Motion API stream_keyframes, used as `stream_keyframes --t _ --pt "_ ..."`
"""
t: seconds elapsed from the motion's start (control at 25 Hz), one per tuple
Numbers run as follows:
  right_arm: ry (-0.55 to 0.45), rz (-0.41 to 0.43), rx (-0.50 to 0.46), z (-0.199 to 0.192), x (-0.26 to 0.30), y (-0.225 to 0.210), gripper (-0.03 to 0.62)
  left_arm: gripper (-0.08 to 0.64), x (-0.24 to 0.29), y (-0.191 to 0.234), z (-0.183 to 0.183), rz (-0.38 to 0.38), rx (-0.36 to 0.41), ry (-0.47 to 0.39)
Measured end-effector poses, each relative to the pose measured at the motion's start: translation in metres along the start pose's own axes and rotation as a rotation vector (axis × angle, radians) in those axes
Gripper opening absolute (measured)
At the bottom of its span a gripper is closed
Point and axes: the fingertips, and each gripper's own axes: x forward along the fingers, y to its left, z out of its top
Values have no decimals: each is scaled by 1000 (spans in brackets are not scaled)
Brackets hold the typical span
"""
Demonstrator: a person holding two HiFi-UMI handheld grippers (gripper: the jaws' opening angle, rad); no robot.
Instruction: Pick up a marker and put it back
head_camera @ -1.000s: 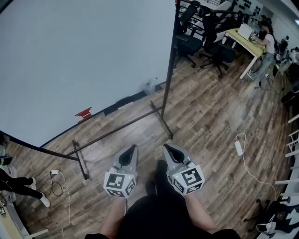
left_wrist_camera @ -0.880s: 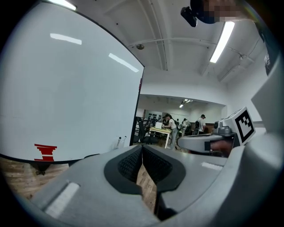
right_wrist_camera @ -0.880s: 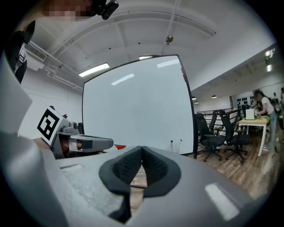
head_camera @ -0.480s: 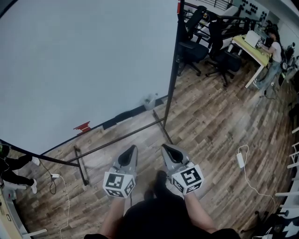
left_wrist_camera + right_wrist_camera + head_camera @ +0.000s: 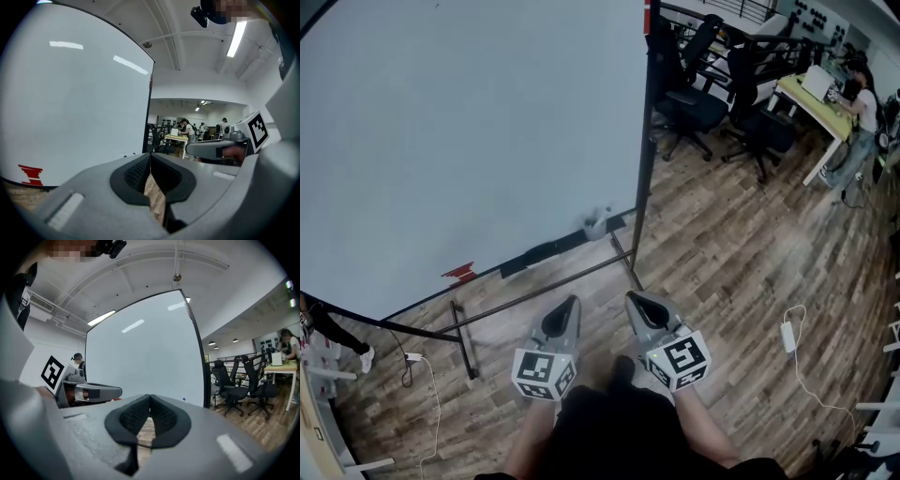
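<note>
Marker too small to pick out, probably by the pale holder (image 5: 598, 223) on the whiteboard's (image 5: 469, 122) lower edge, mid-frame. Below, left gripper (image 5: 570, 303) and right gripper (image 5: 634, 299) are closed, empty. Approach squarely; open jaws late.

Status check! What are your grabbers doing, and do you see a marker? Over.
Left gripper shut, empty. Right gripper shut, empty. No marker made out; bits under whiteboard too small to tell. Stand bar lies ahead.
</note>
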Motion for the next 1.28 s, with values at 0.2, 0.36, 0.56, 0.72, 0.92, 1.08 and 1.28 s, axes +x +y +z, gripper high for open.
stream_keyframes --t 0.2,0.36,0.56,0.72,0.92,1.08,1.28 --pt "-5 3 12 2 5 -22 2 12 16 1 -2 20 5 24" --pt "11 24 14 2 17 -23 2 12 25 7 -3 32 -3 32" --pt "19 30 18 -2 27 -28 2 13 38 10 -10 17 -7 43" --pt "18 7 18 0 37 -40 2 13 56 17 -10 -4 -4 42" --pt "22 -35 13 8 52 -53 2 14 85 37 -7 -32 6 47" --pt "32 -69 20 13 65 -64 2 14 110 51 -10 -59 23 67" --pt "44 -96 29 15 84 -77 2 14 138 73 -22 -74 35 99"
